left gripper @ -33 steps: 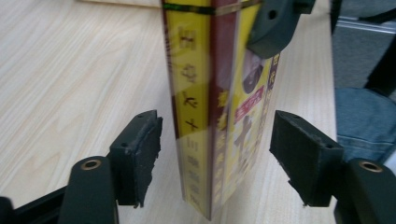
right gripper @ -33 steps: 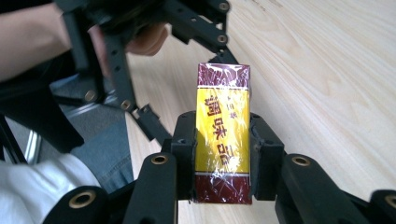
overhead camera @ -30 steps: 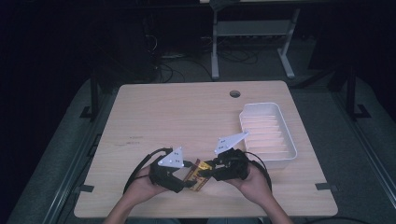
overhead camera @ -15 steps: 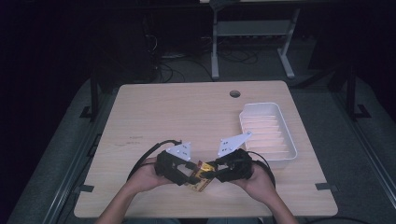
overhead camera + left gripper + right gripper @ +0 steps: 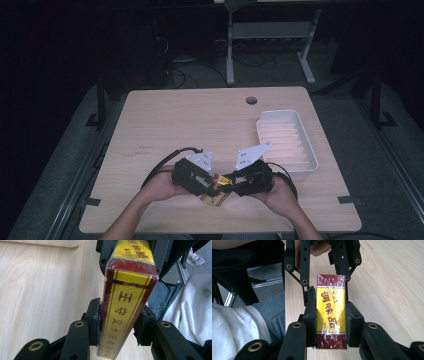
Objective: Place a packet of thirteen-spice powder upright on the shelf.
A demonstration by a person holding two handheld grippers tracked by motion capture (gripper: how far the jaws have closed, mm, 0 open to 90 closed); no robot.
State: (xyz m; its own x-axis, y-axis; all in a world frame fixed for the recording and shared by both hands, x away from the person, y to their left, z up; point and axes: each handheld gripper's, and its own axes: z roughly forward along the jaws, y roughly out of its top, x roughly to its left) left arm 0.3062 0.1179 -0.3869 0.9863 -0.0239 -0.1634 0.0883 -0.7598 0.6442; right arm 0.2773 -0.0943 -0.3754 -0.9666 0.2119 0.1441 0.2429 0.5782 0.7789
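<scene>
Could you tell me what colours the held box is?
Yellow and dark red box, clearest in the right gripper view.

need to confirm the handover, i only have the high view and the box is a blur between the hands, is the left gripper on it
Observer: Yes. In the left gripper view the left gripper has just been closing, and its pads sit against the narrow sides of the box.
Operator: right one holding too
Observer: The right gripper is clamped on the box's yellow middle, pads on both edges.
Operator: what kind of box
Observer: Dark red and yellow, in shiny clear wrap, with printed characters down its faces.
Operator: is it over the table
Observer: At the table near edge; denim legs show beyond it.
</scene>
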